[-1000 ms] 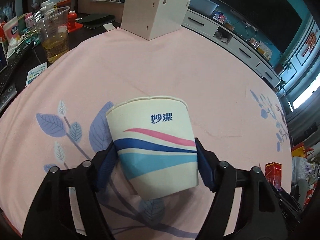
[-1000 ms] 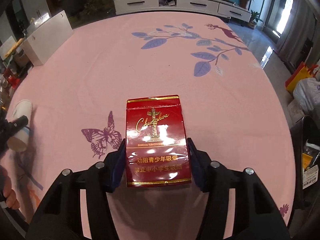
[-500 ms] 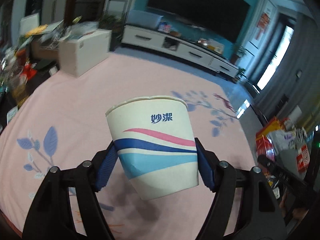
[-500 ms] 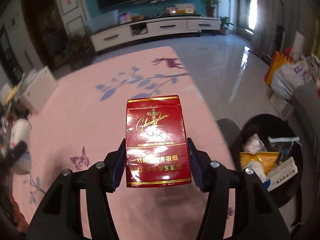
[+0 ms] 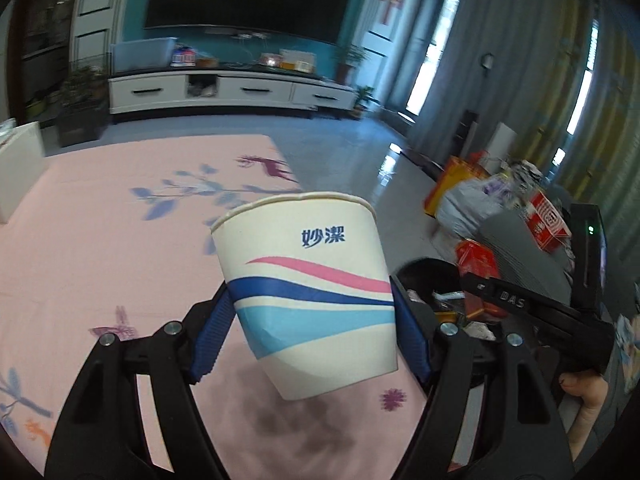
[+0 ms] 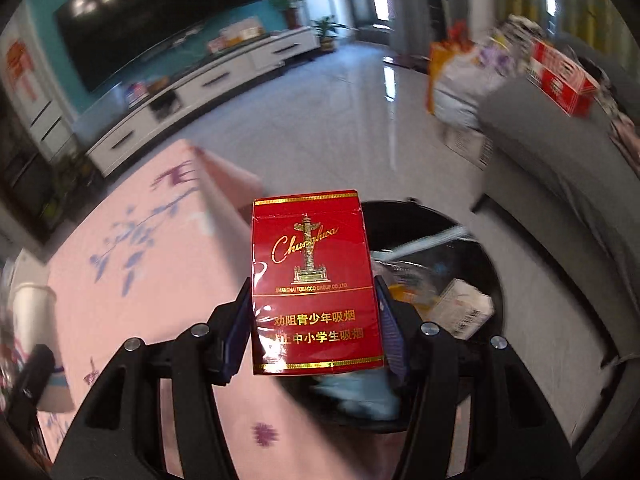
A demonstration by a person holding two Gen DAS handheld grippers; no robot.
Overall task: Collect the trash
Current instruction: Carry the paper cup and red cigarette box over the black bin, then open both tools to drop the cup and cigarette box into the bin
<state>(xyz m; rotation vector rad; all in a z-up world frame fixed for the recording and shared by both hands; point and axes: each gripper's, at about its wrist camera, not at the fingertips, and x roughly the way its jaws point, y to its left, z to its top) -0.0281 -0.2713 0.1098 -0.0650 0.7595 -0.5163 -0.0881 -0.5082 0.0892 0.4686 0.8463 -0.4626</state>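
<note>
Both grippers loaded above the bin [image 6: 486,256]

The left gripper [image 5: 310,330] clamped a paper cup [image 5: 308,284] (white, wave-striped) over the pink table edge; the right gripper [image 6: 314,330] pinched a red cigarette pack [image 6: 314,280] upright over the bin.

**Colours on show**

The cup [image 5: 308,288] is cream with pink, navy and light-blue waves and blue lettering. The pack [image 6: 314,284] is glossy red with gold trim, script and a gold column. The tabletop [image 5: 100,248] is pink, printed with blue-violet leaves and purple butterflies. The bin [image 6: 490,276] is black. Both jaws carry blue ribbed pads on black frames.
</note>
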